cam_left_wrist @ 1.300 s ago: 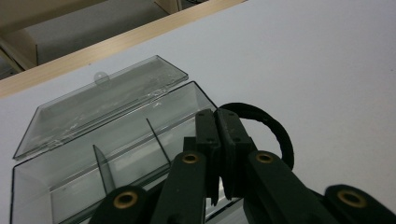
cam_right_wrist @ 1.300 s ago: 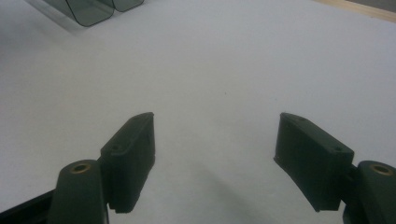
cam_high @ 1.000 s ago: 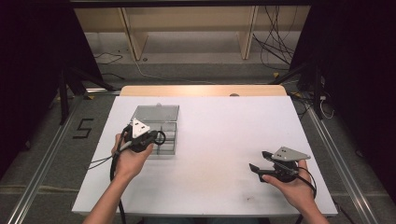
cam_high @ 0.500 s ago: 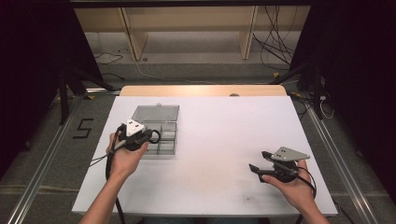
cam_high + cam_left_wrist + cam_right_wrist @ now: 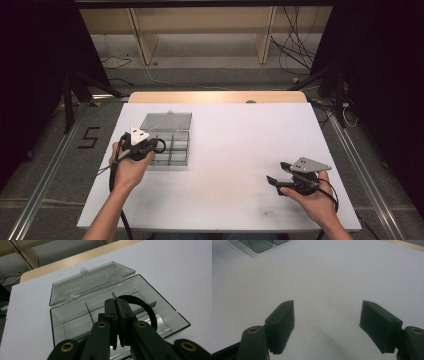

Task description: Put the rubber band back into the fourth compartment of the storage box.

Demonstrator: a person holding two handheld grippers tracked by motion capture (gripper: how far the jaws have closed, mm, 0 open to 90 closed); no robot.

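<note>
Left gripper (image 5: 117, 322) jaws pinch a black ring (image 5: 147, 312), held upright over the open, crosswise box (image 5: 75, 317)

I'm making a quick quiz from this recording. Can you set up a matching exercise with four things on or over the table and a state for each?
Things:
1. left gripper
2. right gripper
3. box lid
4. black ring

States:
A. swung open, lying flat behind the clear divided box
B. jaws wide apart over bare white table
C. pinched between black jaws above the box
D. jaws shut on a thin band

Pairs: 1-D, 2-B, 3-A, 4-C
</note>
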